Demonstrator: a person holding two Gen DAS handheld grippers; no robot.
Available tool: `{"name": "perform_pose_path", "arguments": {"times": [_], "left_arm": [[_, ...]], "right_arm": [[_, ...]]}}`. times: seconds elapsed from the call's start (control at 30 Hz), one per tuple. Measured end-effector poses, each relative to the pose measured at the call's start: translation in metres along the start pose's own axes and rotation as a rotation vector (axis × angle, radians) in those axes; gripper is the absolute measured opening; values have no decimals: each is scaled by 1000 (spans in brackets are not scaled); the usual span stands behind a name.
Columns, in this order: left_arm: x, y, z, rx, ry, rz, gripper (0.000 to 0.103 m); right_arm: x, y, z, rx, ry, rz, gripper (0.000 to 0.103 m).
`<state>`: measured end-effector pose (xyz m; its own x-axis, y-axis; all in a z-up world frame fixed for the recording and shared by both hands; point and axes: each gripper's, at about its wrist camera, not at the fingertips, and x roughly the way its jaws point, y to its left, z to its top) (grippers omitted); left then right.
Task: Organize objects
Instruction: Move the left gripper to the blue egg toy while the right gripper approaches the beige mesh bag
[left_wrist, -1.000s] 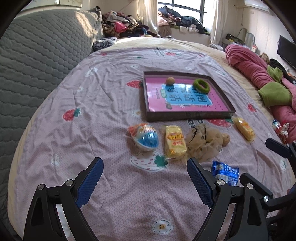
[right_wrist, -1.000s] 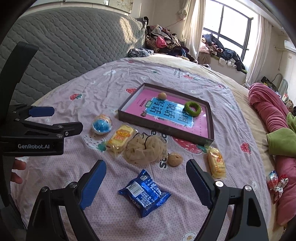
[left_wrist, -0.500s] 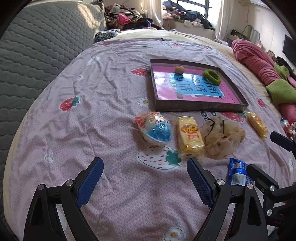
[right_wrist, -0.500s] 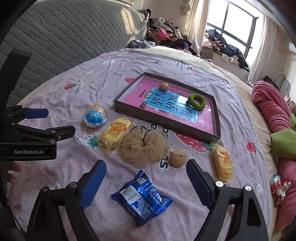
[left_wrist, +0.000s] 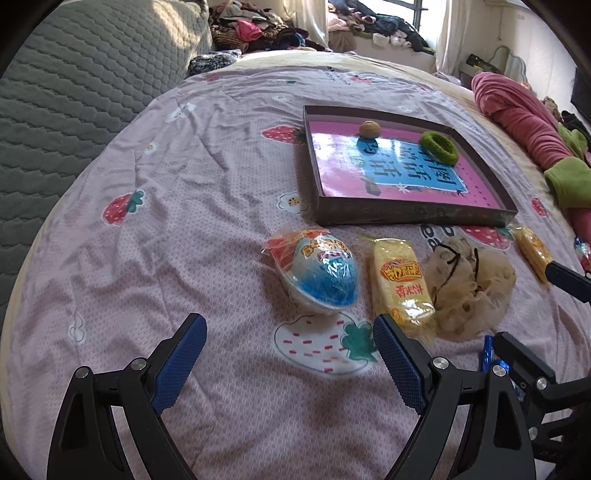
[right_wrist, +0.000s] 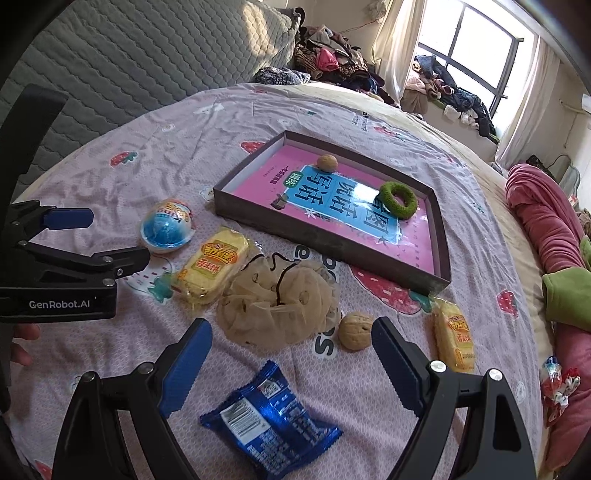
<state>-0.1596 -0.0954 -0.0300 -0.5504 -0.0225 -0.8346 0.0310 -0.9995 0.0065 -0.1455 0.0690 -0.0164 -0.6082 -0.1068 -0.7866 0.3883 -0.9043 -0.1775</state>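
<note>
The left black two-finger gripper with blue ribbed pads (left_wrist: 288, 350) pointed steeply downward, its jaws spread wide with nothing between them. The right black gripper with matching blue pads (right_wrist: 291, 354) was angled down likewise, jaws wide and empty. Fingertips of a hand (right_wrist: 20, 343) showed behind the left gripper's body.

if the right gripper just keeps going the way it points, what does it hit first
Most likely the blue snack packet, lying low between the open right gripper fingers. The beige mesh pouch sits just beyond it; depth is hard to judge.

place: home bedroom | signs: bed (left_wrist: 184, 221), quilted headboard (left_wrist: 74, 74), clothes heap (right_wrist: 332, 62), curtained window (right_wrist: 476, 48)
</note>
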Motion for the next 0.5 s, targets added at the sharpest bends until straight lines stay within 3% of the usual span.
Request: {"name": "perform_pose_path", "arguments": {"times": [0.5], "left_arm": [[29,-2,18,-14,14,11,92]], "right_arm": [[45,15,13,-117,76,-37,88]]}}
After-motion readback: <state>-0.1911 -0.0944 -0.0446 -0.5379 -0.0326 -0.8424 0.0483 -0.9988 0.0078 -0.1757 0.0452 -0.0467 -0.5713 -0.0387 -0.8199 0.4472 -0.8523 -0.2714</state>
